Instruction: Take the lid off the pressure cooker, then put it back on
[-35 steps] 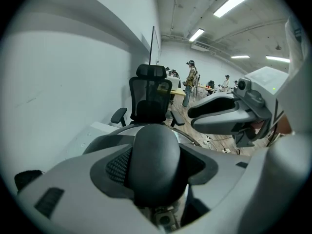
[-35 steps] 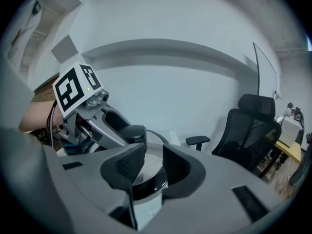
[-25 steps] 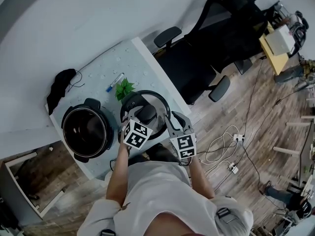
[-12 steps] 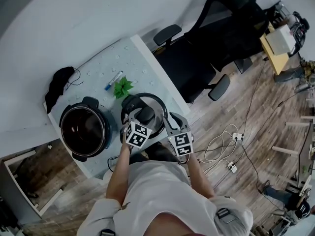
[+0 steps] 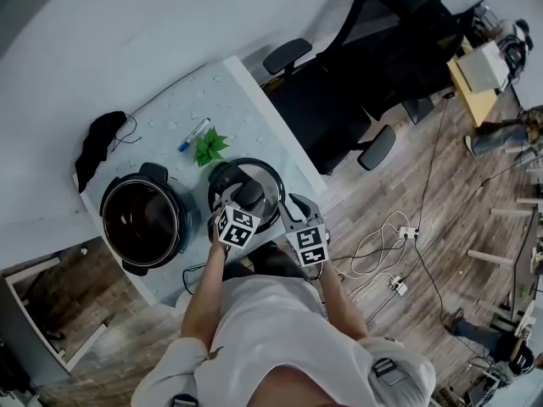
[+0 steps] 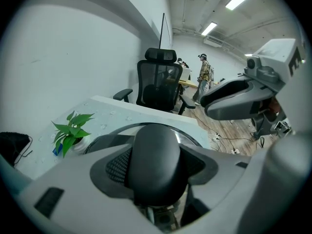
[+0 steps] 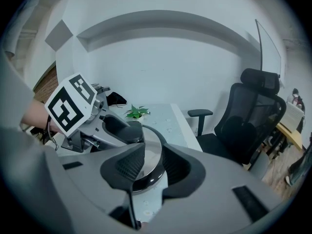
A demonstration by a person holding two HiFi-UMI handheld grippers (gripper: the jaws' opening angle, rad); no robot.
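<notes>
The open pressure cooker pot (image 5: 142, 224) stands at the white table's left end. Its steel lid (image 5: 266, 178) is just to the right of it, low over the table; whether it rests there I cannot tell. My left gripper (image 5: 246, 200) is shut on the lid's black knob (image 6: 155, 155), with a pad pressed against each side of it. My right gripper (image 5: 284, 210) grips the lid's near right rim, and the steel edge (image 7: 151, 152) fills the gap between its pads (image 7: 127, 165). In the right gripper view the left gripper (image 7: 119, 130) shows on the knob.
A small green plant (image 5: 209, 148), a blue marker (image 5: 195, 134) and a black cloth (image 5: 97, 142) lie on the table (image 5: 237, 91) behind the lid. A black office chair (image 5: 356, 100) stands off the table's right edge. Cables (image 5: 382, 253) run over the wooden floor.
Both grippers have come down together with the lid held between them, closer to the table beside the pot. The jaws have kept their hold.
</notes>
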